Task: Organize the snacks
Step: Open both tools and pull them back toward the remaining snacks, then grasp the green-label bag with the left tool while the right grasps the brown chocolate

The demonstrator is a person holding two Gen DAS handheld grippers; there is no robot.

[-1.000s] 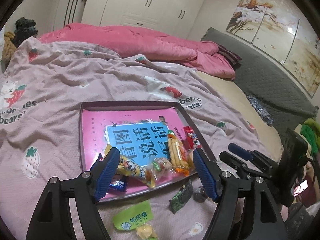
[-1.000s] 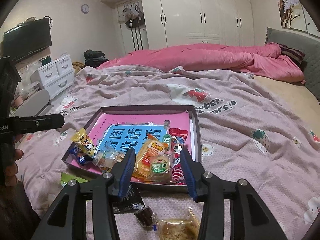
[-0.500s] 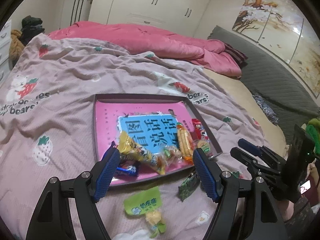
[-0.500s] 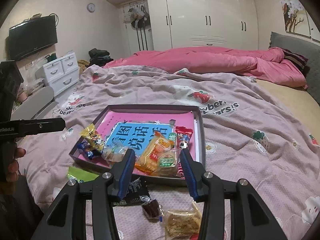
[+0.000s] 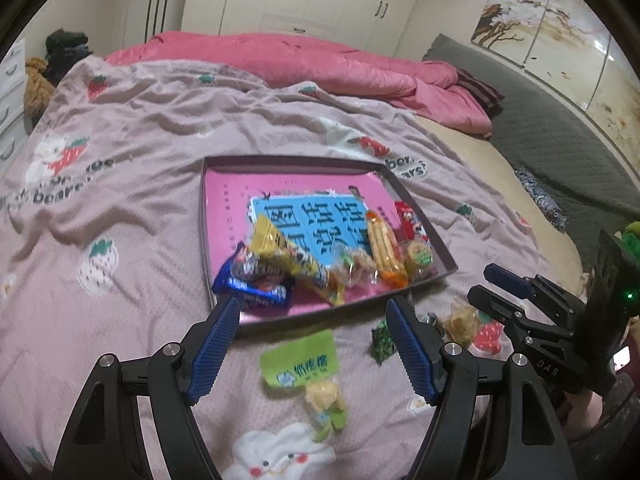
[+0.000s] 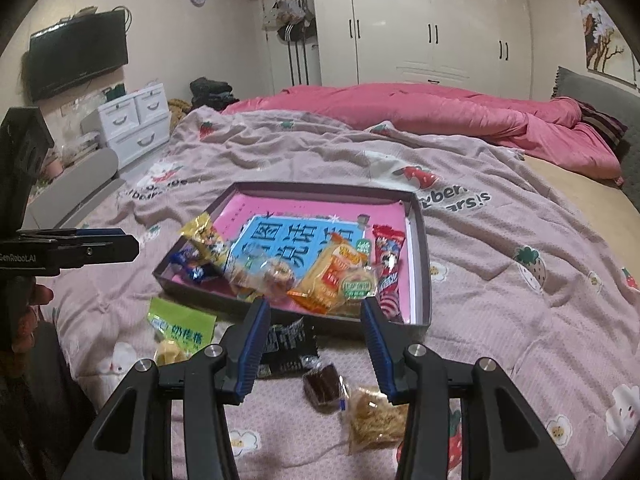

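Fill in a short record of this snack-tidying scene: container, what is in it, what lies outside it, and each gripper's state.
container: shallow tray on the bedspread
in tray: yellow packet, blue packet, red packet
outside tray: green packet, dark packet, brown cake, crumbly cake
left gripper: jaws open, empty
right gripper: jaws open, empty

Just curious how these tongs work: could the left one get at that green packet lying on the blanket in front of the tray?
Probably yes. The green packet lies on the blanket just ahead of the left gripper, whose jaws stand open and empty, nothing covering it. The tray sits beyond.
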